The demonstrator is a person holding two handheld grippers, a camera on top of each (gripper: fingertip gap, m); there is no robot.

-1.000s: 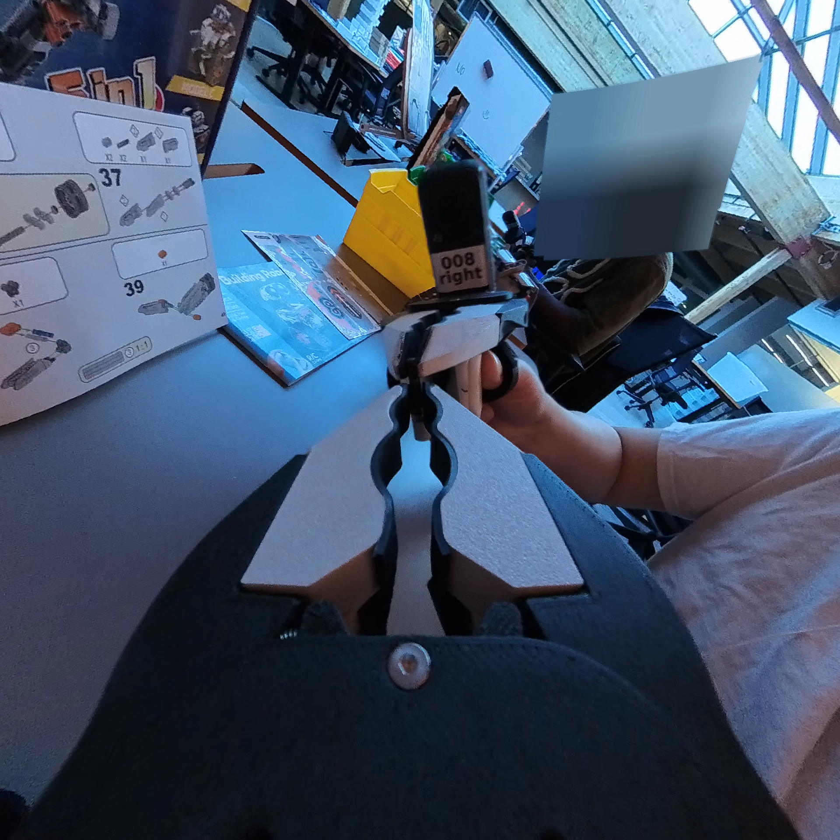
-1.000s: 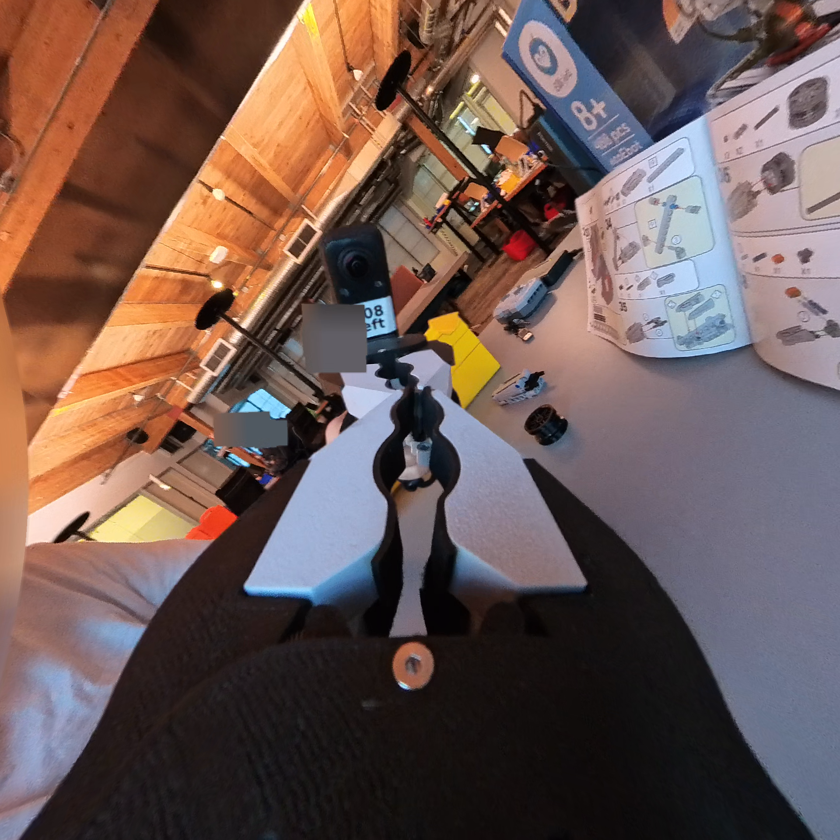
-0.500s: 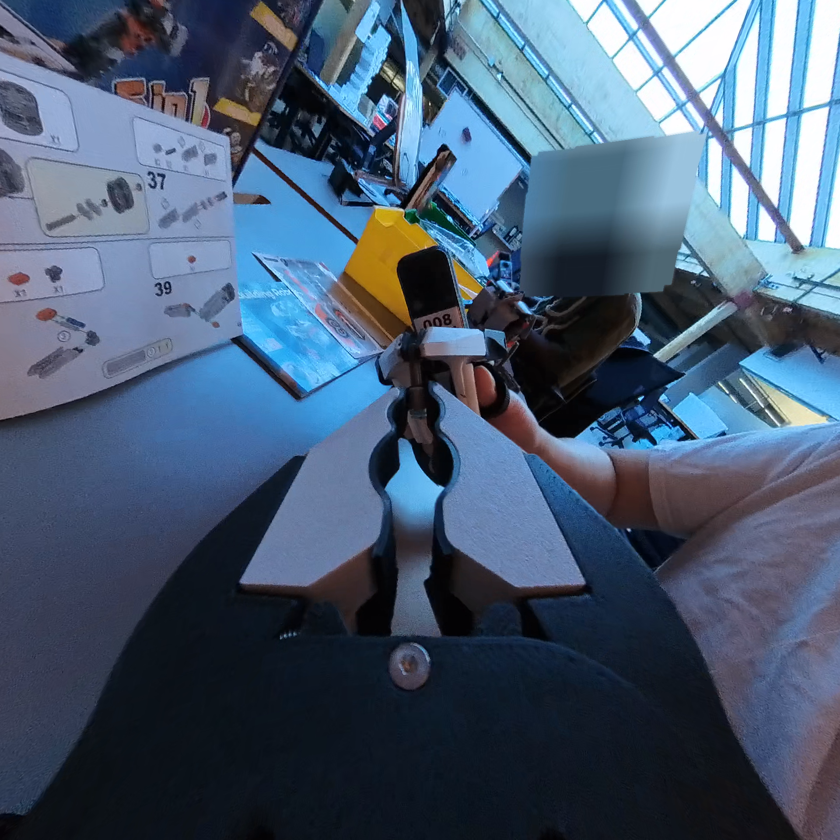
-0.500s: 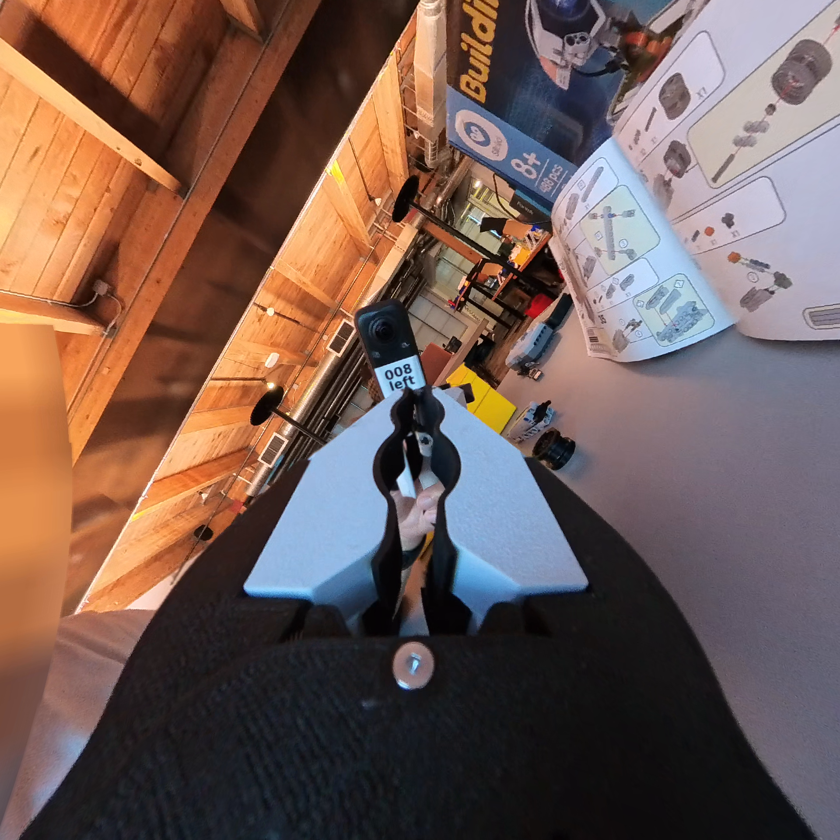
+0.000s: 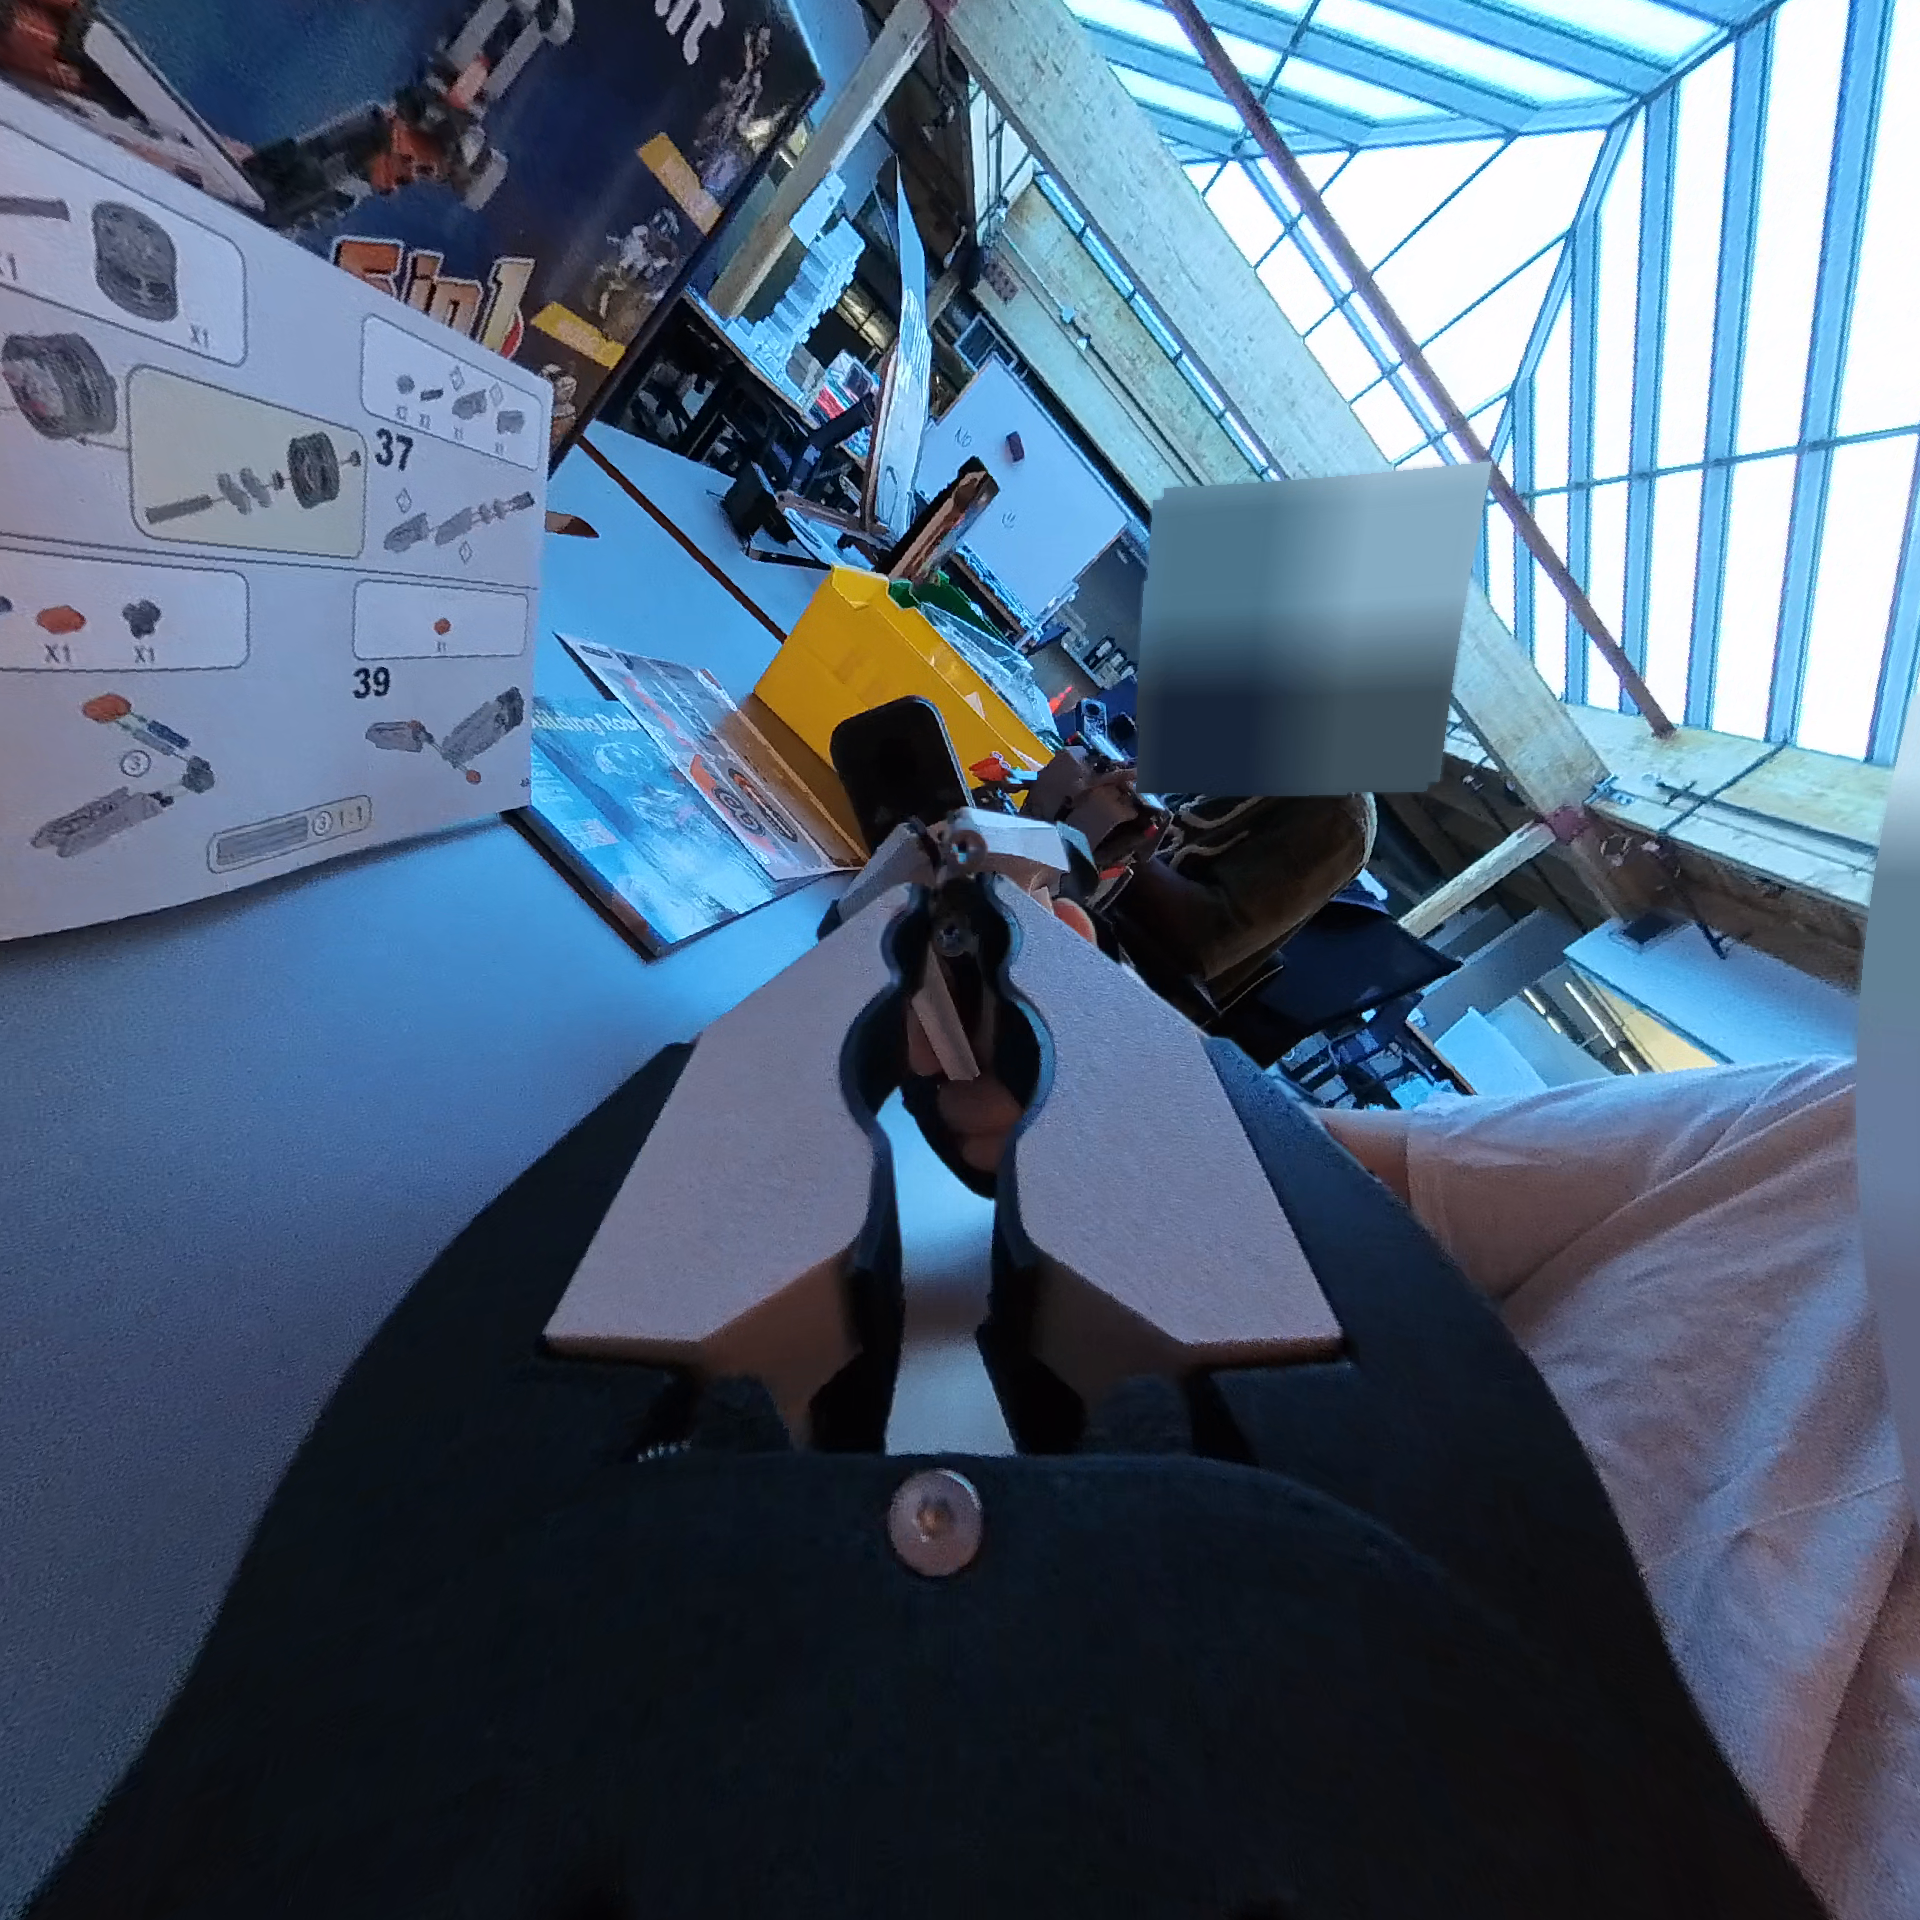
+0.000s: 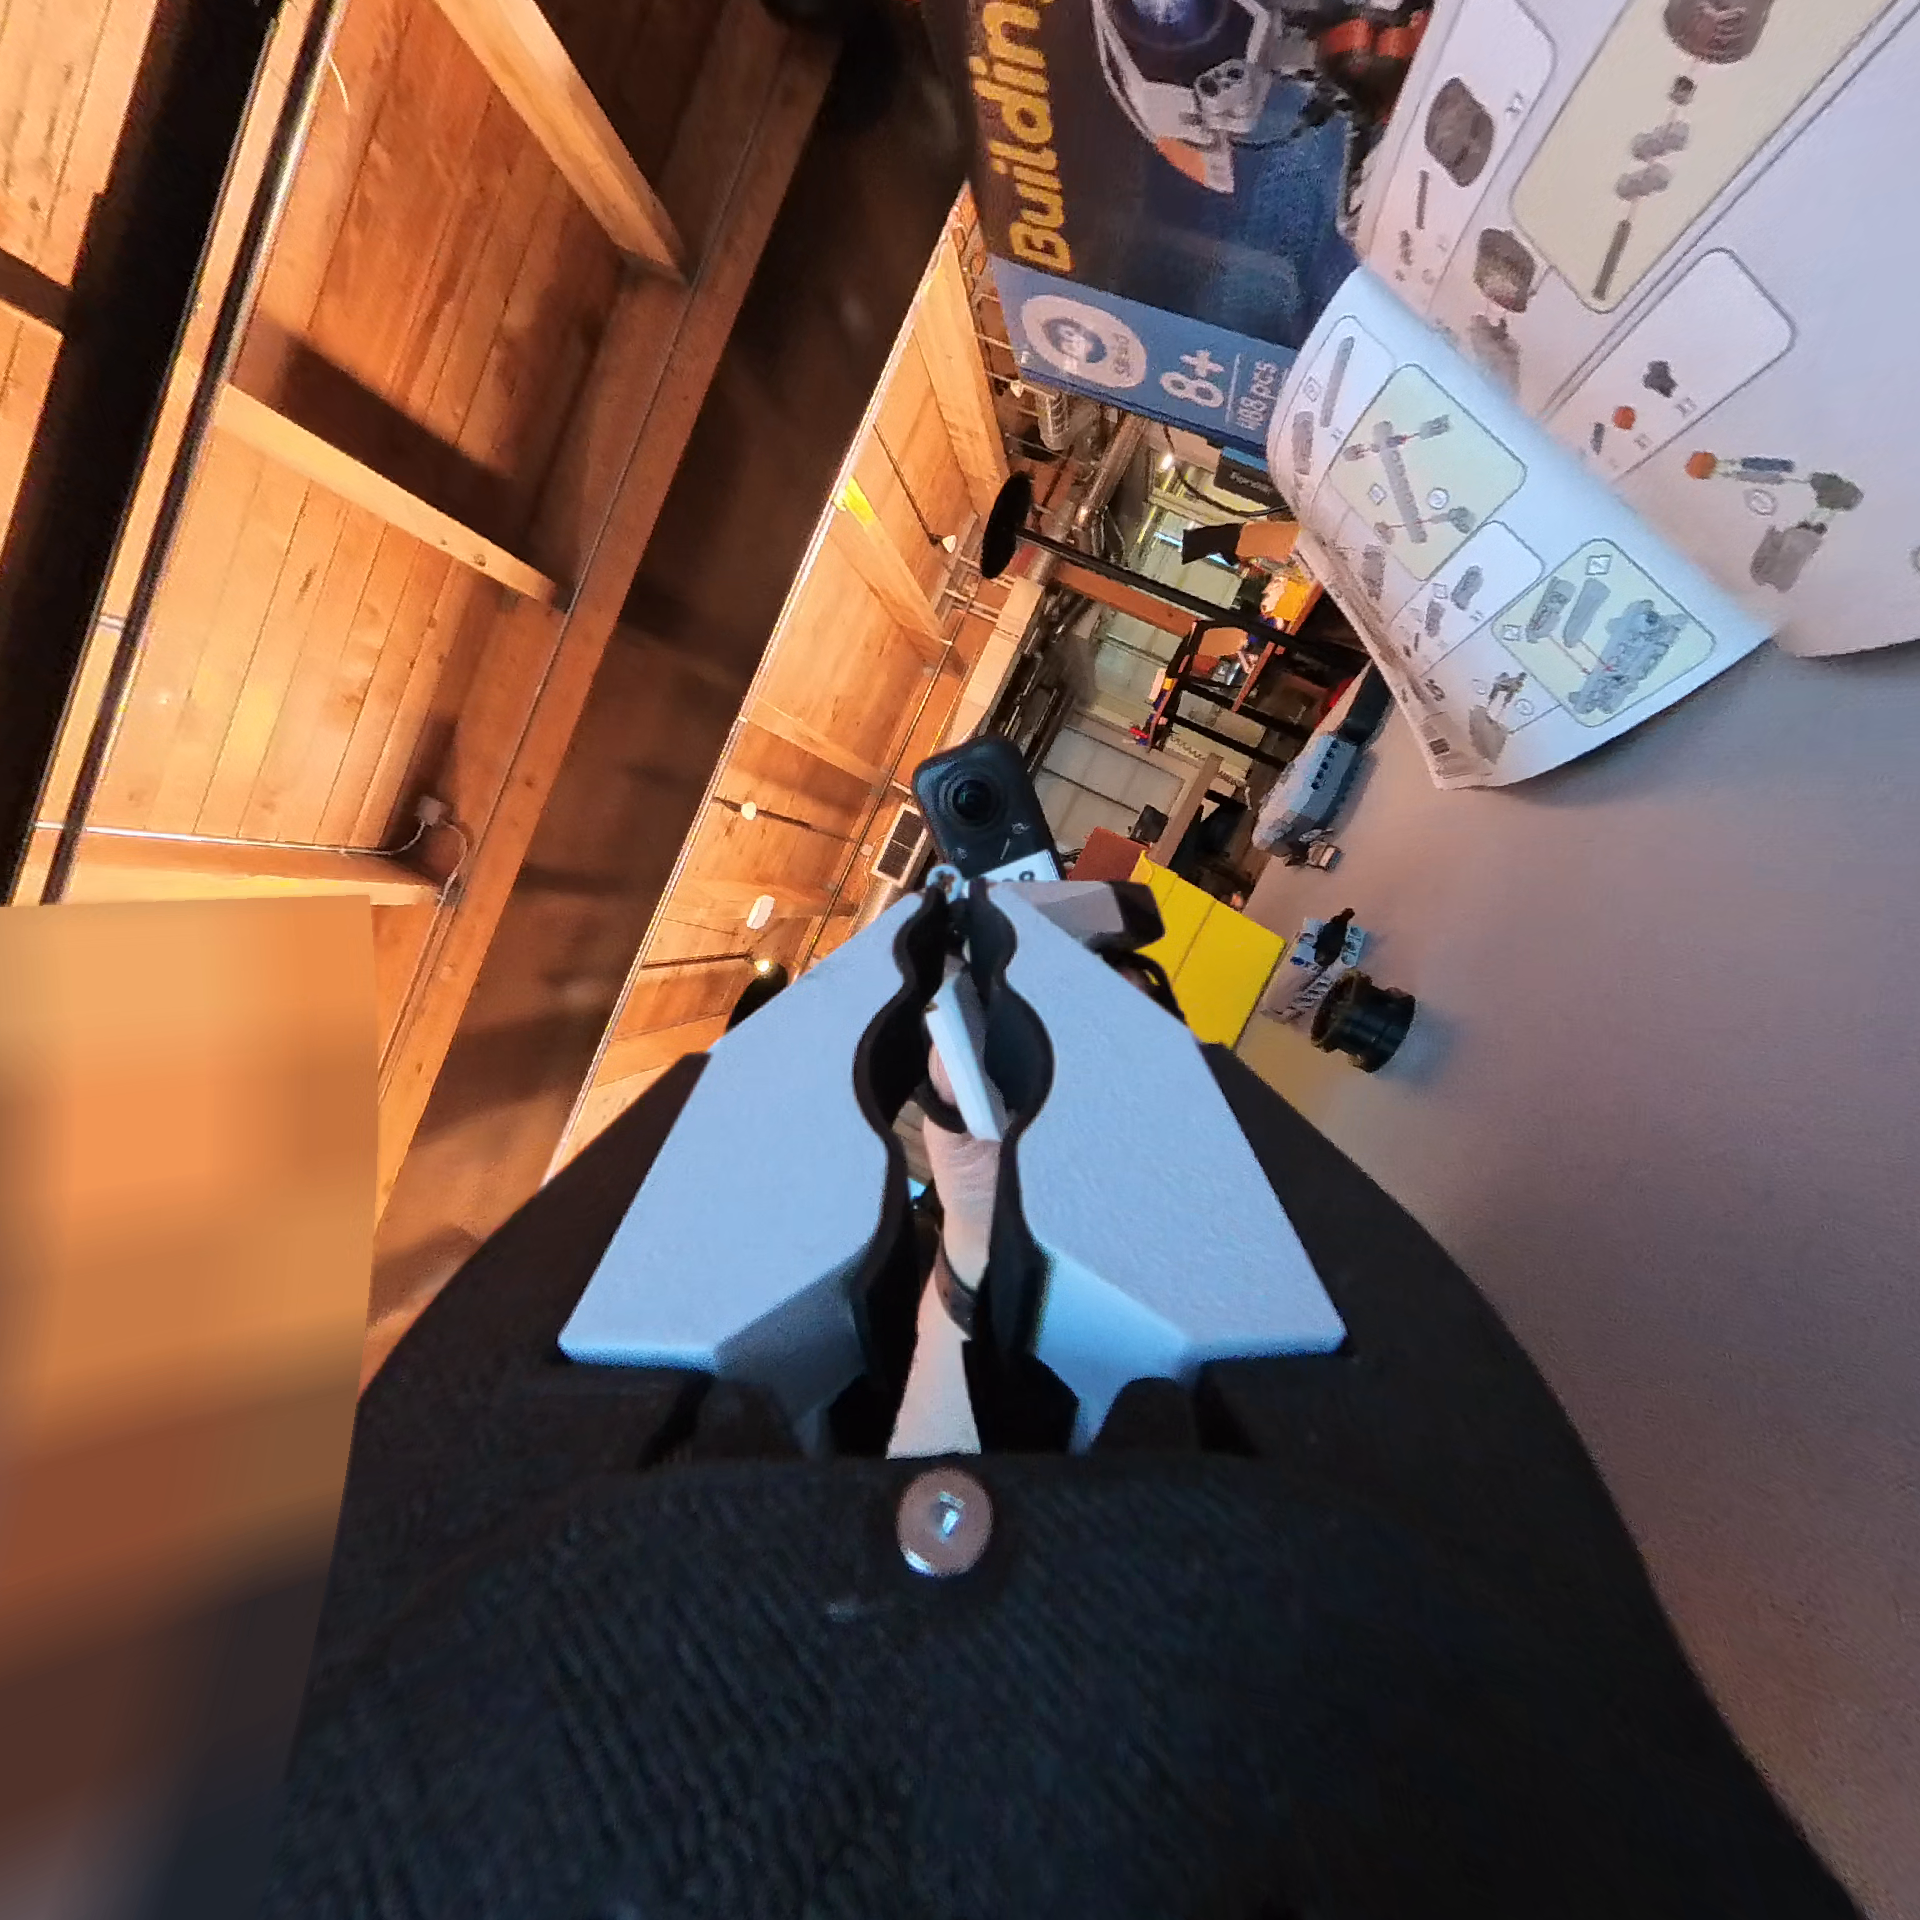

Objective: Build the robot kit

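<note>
Grippers meet tip to tip above grey table (image 5: 260, 1143): left gripper (image 5: 951, 914) and right gripper (image 6: 956, 914) each nearly closed on small grey toy part (image 5: 943, 1013), its long axis along fingers; exact grip unclear.

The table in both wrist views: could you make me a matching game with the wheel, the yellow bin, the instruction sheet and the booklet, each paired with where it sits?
Things:
1. black wheel
2. yellow bin
3. instruction sheet
4. booklet

Places:
a. holds clear plastic
b. flat on the table, between sheet and bin
c. beside a small white model
d. standing up in front of a dark box

Pairs: 1-c, 2-a, 3-d, 4-b.
</note>
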